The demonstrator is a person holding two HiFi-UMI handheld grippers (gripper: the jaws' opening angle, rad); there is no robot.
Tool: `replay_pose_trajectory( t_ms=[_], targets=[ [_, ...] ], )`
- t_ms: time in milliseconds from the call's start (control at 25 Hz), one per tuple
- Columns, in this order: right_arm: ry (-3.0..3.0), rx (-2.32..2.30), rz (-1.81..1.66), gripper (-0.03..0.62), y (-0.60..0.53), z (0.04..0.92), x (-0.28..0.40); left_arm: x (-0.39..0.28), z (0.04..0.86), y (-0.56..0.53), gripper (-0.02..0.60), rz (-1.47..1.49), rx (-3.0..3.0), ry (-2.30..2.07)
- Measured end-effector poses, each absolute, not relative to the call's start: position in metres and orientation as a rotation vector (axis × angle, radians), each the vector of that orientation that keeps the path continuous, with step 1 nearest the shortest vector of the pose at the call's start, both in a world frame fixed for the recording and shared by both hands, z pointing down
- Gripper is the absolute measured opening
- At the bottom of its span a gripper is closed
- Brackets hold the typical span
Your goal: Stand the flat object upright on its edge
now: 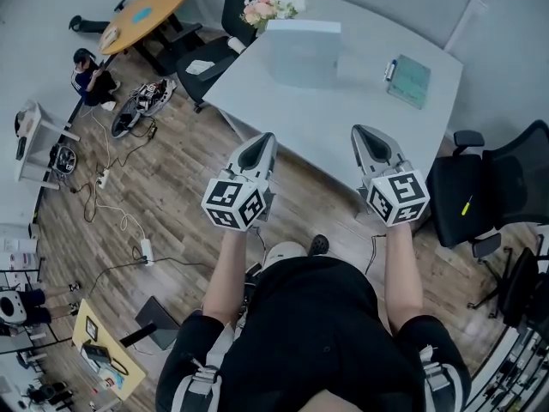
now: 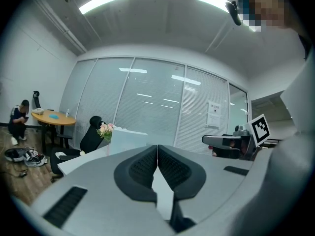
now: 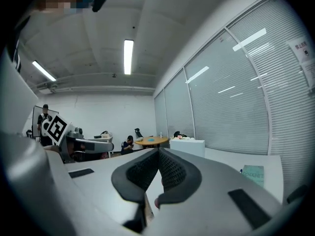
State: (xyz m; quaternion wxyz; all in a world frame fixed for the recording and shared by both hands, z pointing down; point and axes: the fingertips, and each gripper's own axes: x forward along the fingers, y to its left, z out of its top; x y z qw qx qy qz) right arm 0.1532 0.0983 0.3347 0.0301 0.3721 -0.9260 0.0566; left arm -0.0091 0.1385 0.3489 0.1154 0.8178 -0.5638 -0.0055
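— How do your jaws stand?
— Both pairs are pressed together, pad against pad, with nothing between them. My left gripper (image 1: 264,140) and my right gripper (image 1: 362,132) hover side by side over the near edge of the white table (image 1: 343,123), both pointing almost level across it

— Where is the flat thing?
— The green notebook (image 1: 409,81) lies flat near the far right corner of the table, well apart from both grippers. A pen (image 1: 390,69) lies along its left edge. In my right gripper view the notebook shows low at the right, beyond my closed jaws

— What else is on the table?
— A white box (image 1: 302,51) stands toward the far side, ahead of my left gripper. A bunch of flowers (image 1: 271,9) sits just behind the box's left corner

— And around the table?
— A black office chair (image 1: 485,187) stands on my right, beside the table. Far off to the left there is a round wooden table (image 1: 146,11), with a person (image 1: 90,75) sitting low on the floor near it
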Motion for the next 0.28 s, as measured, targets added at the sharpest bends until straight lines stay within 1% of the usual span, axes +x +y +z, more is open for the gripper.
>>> replay_pose_trajectory(
  t_ms=[280],
  targets=[
    [-2.859, 1.132, 0.170, 0.014, 0.0970, 0.3324, 0.1522, -0.0102, 0.3485, 0.1353, 0.026, -0.014, 2.391, -1.647]
  ],
)
